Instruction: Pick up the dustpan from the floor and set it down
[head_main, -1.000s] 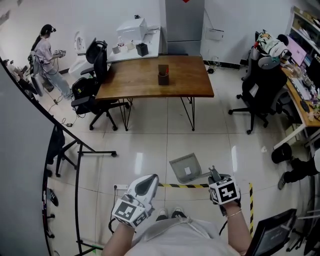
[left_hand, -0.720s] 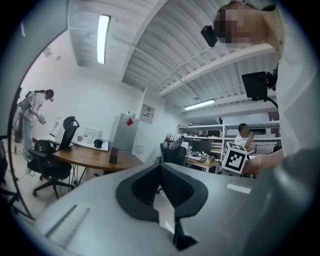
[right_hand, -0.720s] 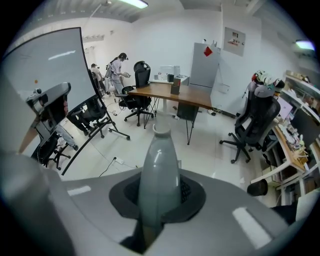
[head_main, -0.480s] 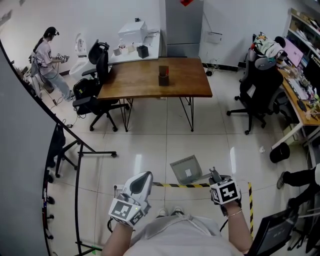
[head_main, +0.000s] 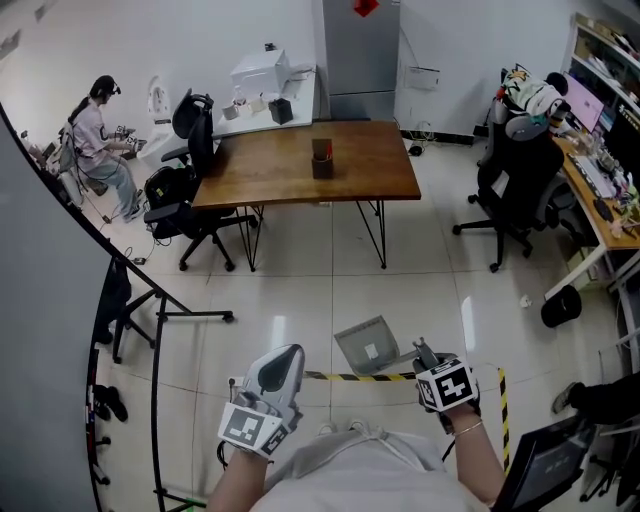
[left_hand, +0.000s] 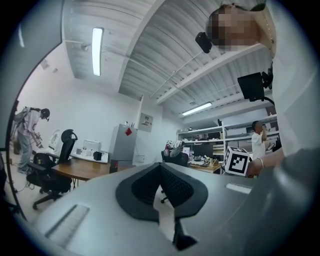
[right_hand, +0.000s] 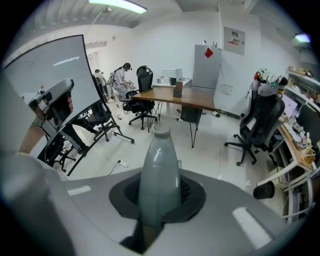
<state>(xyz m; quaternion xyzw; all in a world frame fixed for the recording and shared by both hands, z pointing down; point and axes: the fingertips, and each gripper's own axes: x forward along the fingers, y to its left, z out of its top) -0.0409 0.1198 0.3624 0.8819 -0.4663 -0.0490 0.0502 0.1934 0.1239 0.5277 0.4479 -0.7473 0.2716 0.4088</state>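
right gripper (head_main: 424, 353) clamped on the dustpan (head_main: 367, 343) handle — left gripper (head_main: 281, 364) closed, empty.

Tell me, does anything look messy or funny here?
Nothing is spilled or broken. The only odd bit: the grey dustpan is askew to the floor tiles by the striped tape, its handle pinched in the right gripper.

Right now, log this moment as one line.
right gripper: shut on dustpan handle | left gripper: shut, empty
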